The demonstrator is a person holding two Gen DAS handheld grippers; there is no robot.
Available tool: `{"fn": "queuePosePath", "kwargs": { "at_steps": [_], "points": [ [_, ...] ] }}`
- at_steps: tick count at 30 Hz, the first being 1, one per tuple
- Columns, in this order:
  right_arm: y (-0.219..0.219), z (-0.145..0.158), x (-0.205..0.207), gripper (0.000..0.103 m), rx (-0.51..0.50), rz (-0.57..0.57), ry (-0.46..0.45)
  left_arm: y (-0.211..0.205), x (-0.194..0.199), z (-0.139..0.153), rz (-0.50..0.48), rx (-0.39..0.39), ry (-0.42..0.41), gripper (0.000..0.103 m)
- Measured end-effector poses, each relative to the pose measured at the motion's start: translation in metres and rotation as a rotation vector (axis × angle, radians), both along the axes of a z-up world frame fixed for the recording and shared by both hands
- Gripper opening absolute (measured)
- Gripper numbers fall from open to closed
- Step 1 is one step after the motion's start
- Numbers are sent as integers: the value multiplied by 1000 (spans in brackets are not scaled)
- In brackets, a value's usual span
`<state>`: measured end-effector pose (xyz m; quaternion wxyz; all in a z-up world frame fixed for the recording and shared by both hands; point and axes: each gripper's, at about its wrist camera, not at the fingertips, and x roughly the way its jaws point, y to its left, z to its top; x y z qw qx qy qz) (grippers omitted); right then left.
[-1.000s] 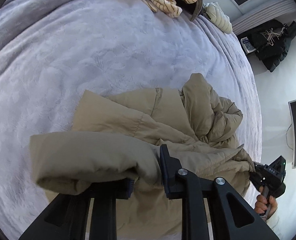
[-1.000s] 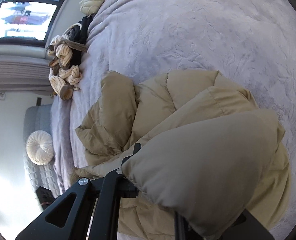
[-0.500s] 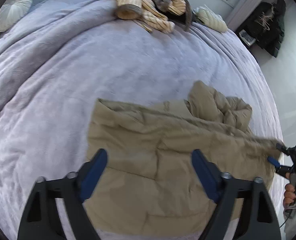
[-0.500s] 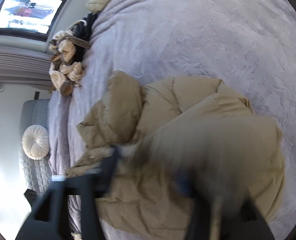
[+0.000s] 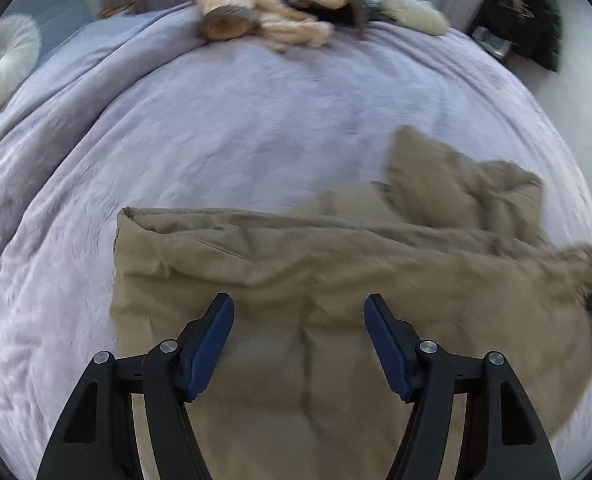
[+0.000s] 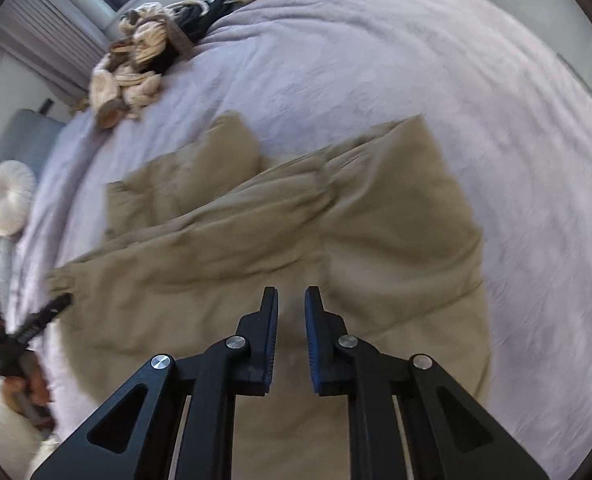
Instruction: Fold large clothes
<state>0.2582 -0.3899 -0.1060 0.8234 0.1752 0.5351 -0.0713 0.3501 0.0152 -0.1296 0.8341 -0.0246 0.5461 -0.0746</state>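
Observation:
A tan puffer jacket (image 5: 335, 288) lies spread on the lavender bed cover, with a bunched part at its far right; it also shows in the right wrist view (image 6: 296, 232). My left gripper (image 5: 299, 312) is wide open and empty, above the jacket's near part. My right gripper (image 6: 291, 300) hovers over the jacket with its jaws a small gap apart and nothing between them. The left gripper also appears at the left edge of the right wrist view (image 6: 36, 320), by the jacket's edge.
A pile of cream and brown clothes (image 5: 280, 12) lies at the far side of the bed (image 5: 216, 120), with a cream quilted garment (image 5: 411, 12) beside it. A round white cushion (image 5: 4, 64) sits on a grey seat at the left. Dark clothes (image 5: 531, 16) hang at the far right.
Both grippers let go of the jacket fold they held a second ago and drew back. The jacket dropped flat onto the bed. The left jaws opened wide.

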Motion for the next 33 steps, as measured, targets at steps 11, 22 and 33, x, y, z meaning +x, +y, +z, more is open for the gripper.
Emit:
{"fn": "queuePosePath", "kwargs": {
  "at_steps": [11,22,33],
  "points": [
    [-54,-62,35,8,47,-171,-24,7,39,-52,82,-13,-27,70],
    [-58,-75,42,7,47,-191,-45,7,48,-56,88,-20,-40,70],
    [-56,-29,11,12,-147,-161,-44,66,30,-47,218,34,-15,70]
  ]
}}
